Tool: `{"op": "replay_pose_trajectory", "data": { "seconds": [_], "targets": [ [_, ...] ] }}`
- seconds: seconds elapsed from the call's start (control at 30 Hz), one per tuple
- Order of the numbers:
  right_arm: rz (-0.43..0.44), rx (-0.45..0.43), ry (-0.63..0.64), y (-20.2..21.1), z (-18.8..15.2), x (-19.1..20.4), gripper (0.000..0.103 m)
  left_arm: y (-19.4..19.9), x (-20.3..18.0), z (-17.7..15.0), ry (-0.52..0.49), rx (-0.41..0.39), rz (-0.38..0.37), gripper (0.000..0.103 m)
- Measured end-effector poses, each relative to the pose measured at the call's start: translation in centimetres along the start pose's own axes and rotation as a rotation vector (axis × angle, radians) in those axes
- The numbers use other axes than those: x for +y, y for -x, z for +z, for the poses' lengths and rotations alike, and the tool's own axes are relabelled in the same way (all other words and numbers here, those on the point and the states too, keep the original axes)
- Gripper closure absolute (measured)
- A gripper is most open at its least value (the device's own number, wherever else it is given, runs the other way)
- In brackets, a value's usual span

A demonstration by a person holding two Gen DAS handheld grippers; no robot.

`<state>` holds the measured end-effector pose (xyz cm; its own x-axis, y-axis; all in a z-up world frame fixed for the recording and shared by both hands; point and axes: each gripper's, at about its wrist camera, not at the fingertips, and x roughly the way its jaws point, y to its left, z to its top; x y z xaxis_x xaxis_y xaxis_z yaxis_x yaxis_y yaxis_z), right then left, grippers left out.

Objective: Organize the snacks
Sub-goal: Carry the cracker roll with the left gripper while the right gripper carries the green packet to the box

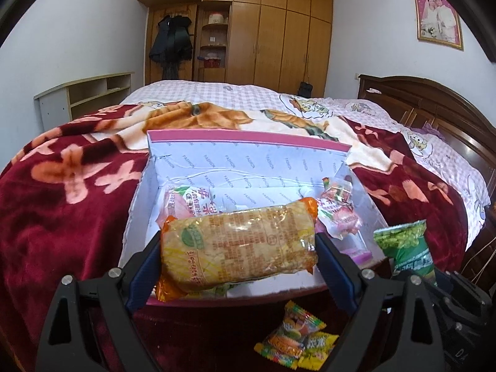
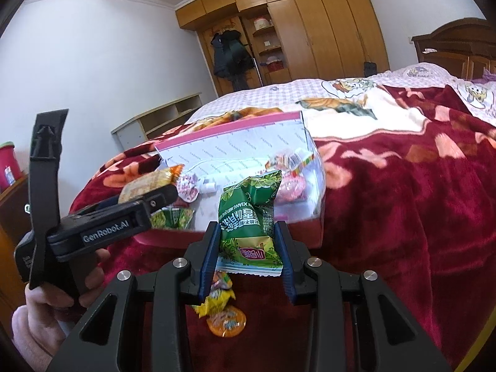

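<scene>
Mid-loading, the left gripper [image 1: 238, 248] clamps a wide yellow noodle packet [image 1: 238, 241] and the right gripper [image 2: 246, 248] pinches a green snack pouch [image 2: 251, 217], both poised over the pink-rimmed cardboard box [image 1: 248, 155] on the bed, ready for lowering and release.

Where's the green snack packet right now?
The green packet is clamped in the right gripper, held just in front of the pink box on the red blanket, above loose candies.

Quick tally: one box [image 1: 173, 167], one big orange packet [image 1: 238, 245], one green packet [image 2: 251, 217], two claws, and roughly three small candies [image 1: 294, 338] can be counted on the blanket [image 1: 62, 201].
</scene>
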<state>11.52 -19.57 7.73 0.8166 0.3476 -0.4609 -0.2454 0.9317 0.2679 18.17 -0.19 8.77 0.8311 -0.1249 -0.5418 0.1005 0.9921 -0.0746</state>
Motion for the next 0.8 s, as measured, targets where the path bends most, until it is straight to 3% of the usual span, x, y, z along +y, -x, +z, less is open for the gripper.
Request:
{"op": "replay_pose_trajectory", "data": {
  "seconds": [0.37,0.8],
  "targets": [
    [0.005,-0.005,0.048,-3.5,2.5,1.0,0.067,-3.2,0.5,1.0,-0.031,0.009,0.052,0.009],
    [0.011,0.058,0.066,-7.4,2.6,1.5,0.067,-6.7,2.6,0.9,0.014,0.071,0.083,0.009]
  ]
}}
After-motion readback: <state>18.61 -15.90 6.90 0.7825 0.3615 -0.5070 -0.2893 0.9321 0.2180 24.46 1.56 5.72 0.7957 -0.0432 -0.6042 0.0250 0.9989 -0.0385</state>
